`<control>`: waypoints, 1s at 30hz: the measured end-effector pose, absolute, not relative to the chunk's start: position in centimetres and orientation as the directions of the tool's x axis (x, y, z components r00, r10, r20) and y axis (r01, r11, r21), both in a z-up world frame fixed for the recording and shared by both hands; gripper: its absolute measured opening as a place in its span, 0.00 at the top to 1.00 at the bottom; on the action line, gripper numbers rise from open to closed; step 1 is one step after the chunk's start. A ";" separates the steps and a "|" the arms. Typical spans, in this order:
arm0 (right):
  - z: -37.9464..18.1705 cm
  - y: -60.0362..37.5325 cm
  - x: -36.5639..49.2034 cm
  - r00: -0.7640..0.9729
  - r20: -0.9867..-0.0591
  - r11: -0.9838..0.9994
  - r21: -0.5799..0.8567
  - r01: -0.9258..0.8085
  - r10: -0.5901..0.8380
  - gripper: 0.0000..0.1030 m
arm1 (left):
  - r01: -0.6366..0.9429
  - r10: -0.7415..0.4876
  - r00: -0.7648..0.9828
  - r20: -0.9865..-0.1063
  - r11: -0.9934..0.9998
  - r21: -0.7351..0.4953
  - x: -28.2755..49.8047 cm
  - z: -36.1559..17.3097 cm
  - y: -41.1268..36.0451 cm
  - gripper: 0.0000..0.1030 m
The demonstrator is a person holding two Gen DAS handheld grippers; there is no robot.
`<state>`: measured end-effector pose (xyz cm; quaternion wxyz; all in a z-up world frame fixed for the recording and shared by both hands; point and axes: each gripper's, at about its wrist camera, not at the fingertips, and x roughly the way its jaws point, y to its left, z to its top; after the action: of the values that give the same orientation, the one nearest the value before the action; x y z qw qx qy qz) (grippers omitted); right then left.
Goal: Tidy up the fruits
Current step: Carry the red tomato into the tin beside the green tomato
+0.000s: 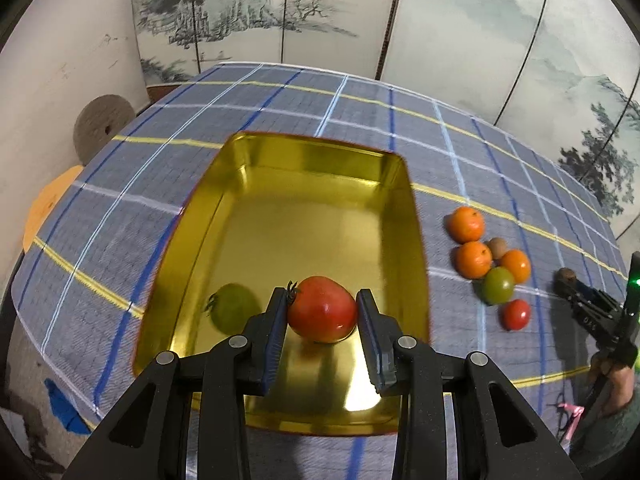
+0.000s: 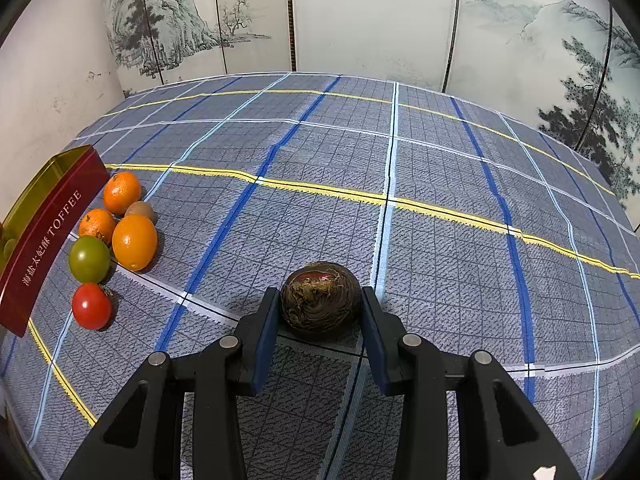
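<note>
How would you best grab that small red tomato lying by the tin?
Pinch the small red tomato across its round middle, coming straight down from above. The red toffee tin stands close on one side and the green tomato just behind, so side approaches look crowded.

A folding screen [image 2: 360,20] painted with misty mountains and dark pines stands behind the tabletop [image 2: 440,240], its panels divided by thin dark seams. At the left a scuffed white wall [image 1: 60,80] meets the screen. The tabletop is draped in a grey-blue plaid cloth [image 1: 300,108] crossed by blue, white and yellow stripes. A round grey disc [image 1: 103,126] and an orange board [image 1: 46,204] sit beyond the table's left edge. Light is even and soft.
</note>
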<state>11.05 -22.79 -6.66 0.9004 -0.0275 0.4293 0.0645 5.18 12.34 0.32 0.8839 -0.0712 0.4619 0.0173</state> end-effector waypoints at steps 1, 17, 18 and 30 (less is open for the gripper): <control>-6.7 -22.8 11.0 0.623 -0.777 0.990 0.006 -0.140 0.092 0.64 | -0.101 -0.030 0.568 -0.823 0.989 -0.106 5.1 0.1 12.6 0.65; -6.6 -22.8 11.0 0.623 -0.777 0.990 0.006 -0.140 0.092 0.64 | -0.115 0.005 0.507 -0.862 0.991 -0.062 4.8 -2.9 14.2 0.65; -6.6 -22.8 11.0 0.623 -0.777 0.990 0.005 -0.140 0.092 0.64 | -0.115 0.005 0.505 -0.863 0.991 -0.061 4.8 -3.0 14.3 0.65; -6.6 -22.7 11.0 0.623 -0.777 0.990 0.005 -0.139 0.092 0.64 | -0.106 0.038 0.476 -0.879 0.994 -0.015 5.4 -4.3 14.5 0.65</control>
<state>11.05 -22.74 -6.64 0.9004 -0.0278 0.4295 0.0641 5.38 14.49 -4.30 0.8584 -0.0336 0.5102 0.0419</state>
